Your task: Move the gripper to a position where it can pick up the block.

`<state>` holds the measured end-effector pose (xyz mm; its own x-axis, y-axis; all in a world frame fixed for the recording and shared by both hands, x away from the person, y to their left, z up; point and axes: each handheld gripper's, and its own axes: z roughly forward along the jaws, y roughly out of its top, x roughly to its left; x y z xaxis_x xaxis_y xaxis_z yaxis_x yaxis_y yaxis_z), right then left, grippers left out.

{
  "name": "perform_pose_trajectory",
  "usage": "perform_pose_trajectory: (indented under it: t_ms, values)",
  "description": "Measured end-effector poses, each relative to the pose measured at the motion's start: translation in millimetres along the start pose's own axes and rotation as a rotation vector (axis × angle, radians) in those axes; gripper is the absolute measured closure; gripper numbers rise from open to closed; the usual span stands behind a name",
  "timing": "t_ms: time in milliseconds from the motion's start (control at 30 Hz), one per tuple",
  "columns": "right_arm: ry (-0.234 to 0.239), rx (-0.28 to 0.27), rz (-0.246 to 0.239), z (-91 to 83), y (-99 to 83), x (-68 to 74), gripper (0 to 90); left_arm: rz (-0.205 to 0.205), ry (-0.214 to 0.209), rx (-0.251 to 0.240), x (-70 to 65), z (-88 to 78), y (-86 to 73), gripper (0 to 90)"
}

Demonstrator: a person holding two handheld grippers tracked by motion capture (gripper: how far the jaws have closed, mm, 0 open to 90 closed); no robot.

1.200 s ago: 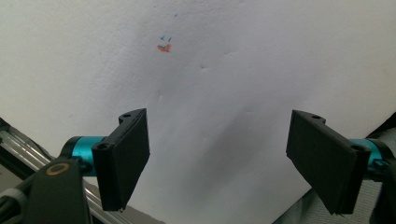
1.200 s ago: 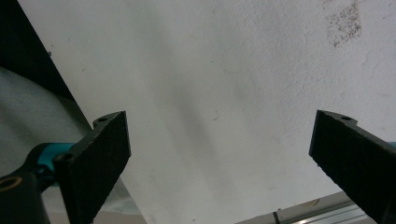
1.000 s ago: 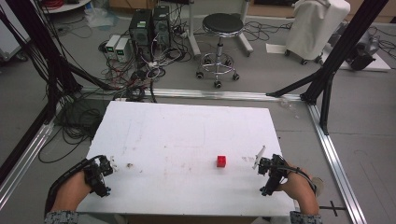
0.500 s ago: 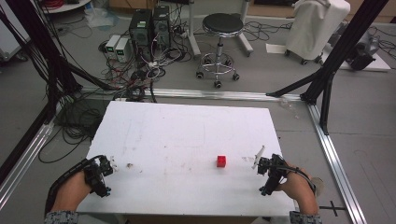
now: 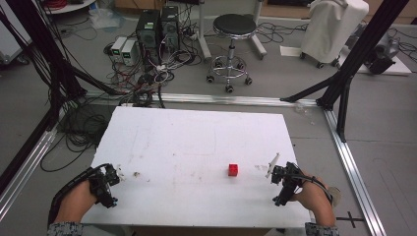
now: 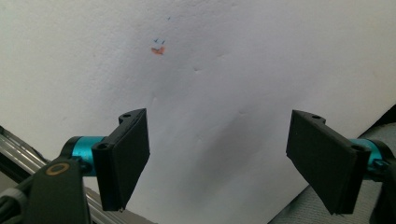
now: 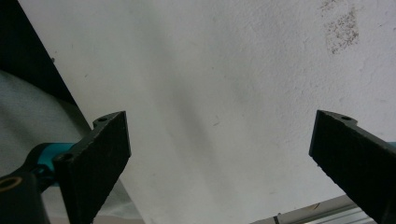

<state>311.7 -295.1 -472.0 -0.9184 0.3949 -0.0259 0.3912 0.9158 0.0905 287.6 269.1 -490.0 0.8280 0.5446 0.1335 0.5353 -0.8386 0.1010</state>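
A small red cube sits on the white table, right of centre and toward the front. My left gripper rests at the table's front left corner, open, with bare white surface between its jaws. At the front right, my right gripper is open too, a short way right of the cube and apart from it, and nothing lies between its jaws. A small white strip lies just beyond the right gripper.
A small brownish speck lies on the table near the left gripper. Beyond the table's far edge the floor holds tangled cables, computer boxes, a black stool and black frame legs. Aluminium rails flank the table.
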Motion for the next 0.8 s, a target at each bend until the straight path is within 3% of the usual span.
perform_pose_trajectory:
  t_ms: [433, 633, 800]
  values:
    - [-0.014, -0.027, 0.020, -9.3, -2.5, -1.8, 4.6, -0.006, 0.005, -0.017, 0.3, -6.4, -1.6, 21.7]
    - [-0.008, -0.015, -0.015, -12.4, 3.3, -6.1, 4.7, -0.009, 0.001, -0.025, -0.1, -6.3, -0.9, 21.7]
    - [-0.036, -0.013, -0.029, -26.3, 11.4, -15.4, 4.7, -0.003, 0.003, -0.026, -0.5, -6.8, -0.2, 21.7]
